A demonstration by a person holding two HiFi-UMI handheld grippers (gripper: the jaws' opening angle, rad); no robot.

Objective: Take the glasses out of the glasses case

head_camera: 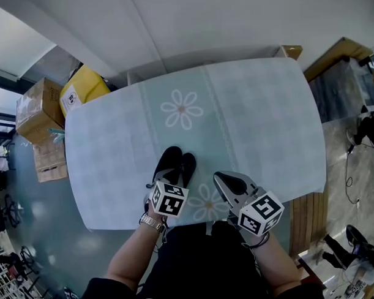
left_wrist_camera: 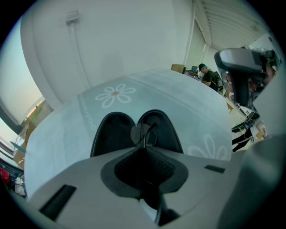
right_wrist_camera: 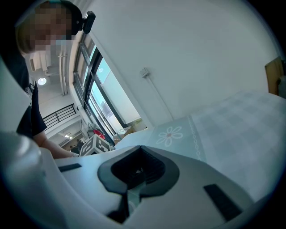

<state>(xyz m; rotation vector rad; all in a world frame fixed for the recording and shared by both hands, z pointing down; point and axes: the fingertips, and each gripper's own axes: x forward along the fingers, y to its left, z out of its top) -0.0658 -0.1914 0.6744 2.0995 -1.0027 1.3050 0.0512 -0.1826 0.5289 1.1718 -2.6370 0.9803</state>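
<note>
Near the table's [head_camera: 113,136] front edge lies the open glasses case [head_camera: 175,163]. The left gripper [left_wrist_camera: 144,144] has its jaws closed on the glasses [left_wrist_camera: 142,133], held over the case. The right gripper [head_camera: 221,179] hangs beside it, jaws together and empty. The lifting-out step looks underway; next, the glasses need raising clear.

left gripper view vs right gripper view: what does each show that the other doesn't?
Left only: left gripper shut on the glasses, with the black case lying open behind them. Right only: right gripper jaws together with nothing between them, plus the left gripper's marker cube. Shared: the flowered tablecloth and the white wall.
</note>
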